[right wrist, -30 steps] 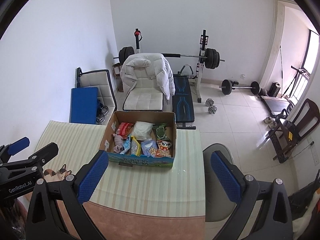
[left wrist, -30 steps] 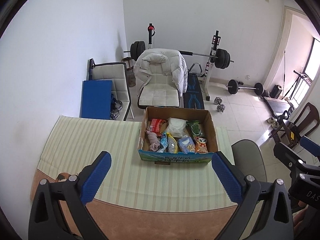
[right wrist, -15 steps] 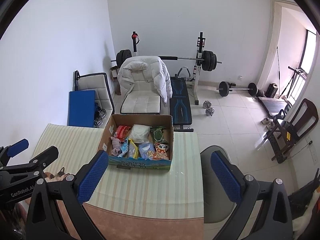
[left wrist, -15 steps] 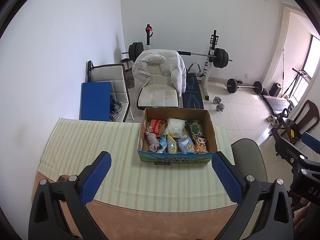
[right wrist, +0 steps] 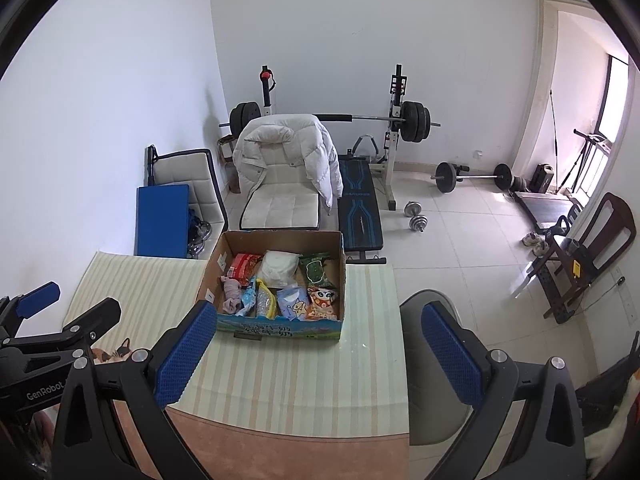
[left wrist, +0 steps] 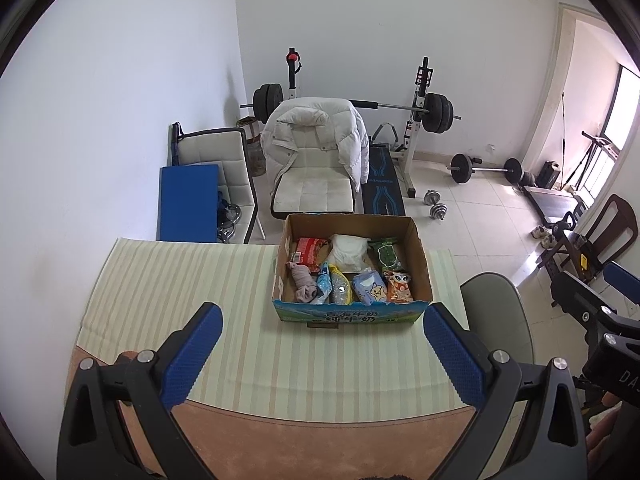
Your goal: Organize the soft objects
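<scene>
An open cardboard box (left wrist: 420,252) stands on the striped mat at the table's far side. It holds a pink rolled cloth (left wrist: 303,285), a white soft bundle (left wrist: 349,251), a red packet (left wrist: 309,247), a green packet (left wrist: 385,254) and several other snack bags. The box also shows in the right wrist view (right wrist: 343,264). My left gripper (left wrist: 320,344) is open and empty, high above the table in front of the box. My right gripper (right wrist: 316,340) is open and empty, to the right of the left one.
A grey chair (right wrist: 430,364) stands at the table's right edge. Behind the table are a white chair with a puffy coat (left wrist: 316,148), a blue mat (left wrist: 188,200), a weight bench (right wrist: 360,204) and dumbbells on the tiled floor.
Both grippers have risen and drawn back a little from the box, which looks smaller. Both stay open and empty.
</scene>
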The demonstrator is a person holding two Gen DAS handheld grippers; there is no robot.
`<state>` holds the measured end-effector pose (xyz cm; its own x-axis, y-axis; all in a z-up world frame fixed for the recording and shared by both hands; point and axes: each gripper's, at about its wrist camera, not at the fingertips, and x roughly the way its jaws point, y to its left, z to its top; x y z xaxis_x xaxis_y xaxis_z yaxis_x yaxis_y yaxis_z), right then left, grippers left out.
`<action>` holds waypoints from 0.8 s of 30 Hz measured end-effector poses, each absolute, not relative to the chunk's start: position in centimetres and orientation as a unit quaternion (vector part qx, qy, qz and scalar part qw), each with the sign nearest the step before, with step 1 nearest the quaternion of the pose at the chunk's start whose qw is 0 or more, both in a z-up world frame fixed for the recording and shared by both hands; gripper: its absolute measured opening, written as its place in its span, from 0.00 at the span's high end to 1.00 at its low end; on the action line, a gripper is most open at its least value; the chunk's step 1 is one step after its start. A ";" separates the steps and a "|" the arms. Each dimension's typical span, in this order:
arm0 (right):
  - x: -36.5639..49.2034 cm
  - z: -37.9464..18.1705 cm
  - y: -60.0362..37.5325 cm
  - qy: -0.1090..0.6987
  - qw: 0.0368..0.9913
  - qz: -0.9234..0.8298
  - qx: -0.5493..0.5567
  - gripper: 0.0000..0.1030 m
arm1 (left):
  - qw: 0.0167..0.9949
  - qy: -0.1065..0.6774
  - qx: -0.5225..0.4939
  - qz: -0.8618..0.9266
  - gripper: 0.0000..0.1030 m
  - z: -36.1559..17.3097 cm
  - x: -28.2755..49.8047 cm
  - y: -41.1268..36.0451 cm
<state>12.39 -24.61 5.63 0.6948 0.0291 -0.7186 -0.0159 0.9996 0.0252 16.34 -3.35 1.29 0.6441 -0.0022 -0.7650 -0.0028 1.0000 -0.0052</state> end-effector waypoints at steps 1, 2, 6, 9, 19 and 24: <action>12.4 5.6 -24.6 0.391 0.920 0.011 0.008 0.00 | 0.907 0.422 -0.003 0.000 0.00 1.3 16.3 -3.4; 12.3 5.6 -24.6 0.391 0.920 0.010 0.007 0.00 | 0.907 0.421 -0.002 0.000 0.00 1.3 16.3 -3.3; 12.2 5.6 -24.7 0.393 0.919 0.012 0.013 0.00 | 0.908 0.420 -0.002 -0.002 0.00 1.5 16.3 -3.2; 12.0 5.5 -24.6 0.393 0.919 0.012 0.013 0.00 | 0.908 0.419 -0.001 -0.002 0.00 1.6 16.3 -3.2; 11.9 5.5 -24.6 0.390 0.921 0.008 0.010 0.00 | 0.908 0.420 -0.002 -0.001 0.00 1.6 16.3 -3.1; 11.9 5.5 -24.6 0.390 0.921 0.006 0.011 0.00 | 0.908 0.419 -0.002 -0.001 0.00 1.6 16.3 -3.1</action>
